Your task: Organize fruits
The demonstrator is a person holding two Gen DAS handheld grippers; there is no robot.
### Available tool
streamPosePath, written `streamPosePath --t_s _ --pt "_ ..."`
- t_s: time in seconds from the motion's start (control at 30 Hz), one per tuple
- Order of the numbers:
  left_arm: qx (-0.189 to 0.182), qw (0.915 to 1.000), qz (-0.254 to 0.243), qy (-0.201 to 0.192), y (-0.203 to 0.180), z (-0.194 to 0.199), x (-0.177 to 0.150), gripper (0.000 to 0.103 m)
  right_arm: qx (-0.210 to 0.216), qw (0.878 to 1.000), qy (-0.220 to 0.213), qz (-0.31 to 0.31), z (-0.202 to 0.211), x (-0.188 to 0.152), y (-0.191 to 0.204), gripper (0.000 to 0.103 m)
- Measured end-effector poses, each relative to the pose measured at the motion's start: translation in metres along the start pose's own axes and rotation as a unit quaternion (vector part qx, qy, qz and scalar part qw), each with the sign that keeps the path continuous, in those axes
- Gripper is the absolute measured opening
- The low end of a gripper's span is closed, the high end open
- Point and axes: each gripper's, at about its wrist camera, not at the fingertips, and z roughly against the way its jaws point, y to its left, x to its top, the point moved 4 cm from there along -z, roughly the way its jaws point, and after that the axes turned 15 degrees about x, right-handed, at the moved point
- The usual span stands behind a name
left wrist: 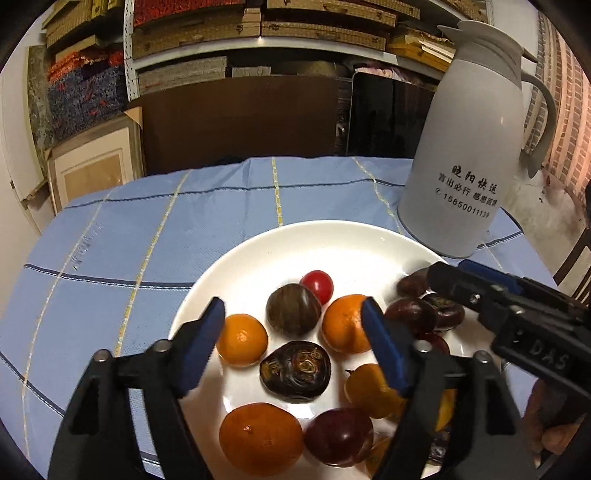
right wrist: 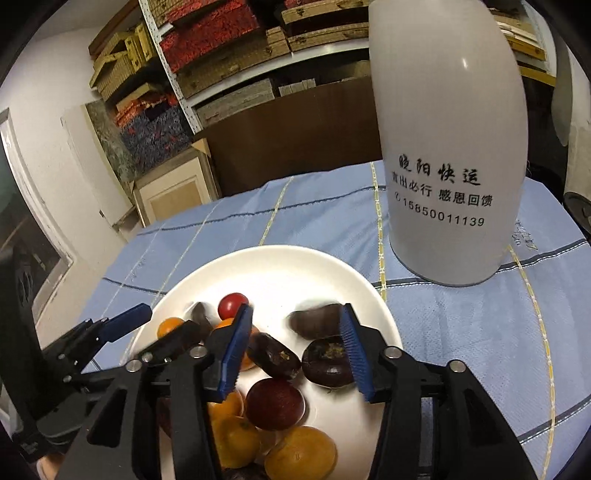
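Blue checked cloth covered my worktop (left wrist: 147,229); fruits (left wrist: 293,310) sat on the white plate (left wrist: 266,254). My left hand-held gripper (left wrist: 293,341) stood wide and empty, hiding some fruit. My right hand-held gripper (right wrist: 295,350) gaped narrower, empty; a blurred dark fruit (right wrist: 314,321) lay beyond.

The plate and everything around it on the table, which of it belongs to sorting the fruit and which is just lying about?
Part of the job:
- white plate
- oranges
- red cherry tomato
- dark chestnuts
- left tool, open
- right tool, open

Just lying about:
- white thermos jug
- blue checked tablecloth
- shelves of boxes
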Motion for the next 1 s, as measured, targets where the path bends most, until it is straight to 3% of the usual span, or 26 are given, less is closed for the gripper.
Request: streamPosePath --t_s 0.2,0.27,0.5,0.57,0.8,1.0 --pt "-0.005 0.9999 0.012 -0.002 0.007 0.006 -0.003 0.076 0.004 1.000 -0.016 0.020 0.015 0.003 0.012 0.055" --pt "-0.003 0.9997 0.022 -0.006 0.011 0.009 -0.003 0.086 0.008 0.999 -0.022 0.024 0.021 0.004 0.017 0.057" --pt "0.002 0.9993 0.031 -0.021 0.020 0.038 -0.013 0.087 0.013 0.998 -0.030 0.056 0.042 -0.009 0.047 0.064" --pt "0.008 0.9992 0.031 -0.025 0.023 0.052 -0.023 0.094 0.006 0.997 -0.033 0.068 0.050 -0.016 0.055 0.066" --pt "0.028 0.9985 0.044 -0.019 0.035 0.089 -0.056 0.096 -0.001 0.997 -0.032 0.072 0.086 -0.043 0.078 0.071" --pt "0.048 0.9977 0.044 -0.021 0.044 0.122 -0.111 0.098 -0.013 0.996 -0.055 0.067 0.130 -0.086 0.076 0.083"
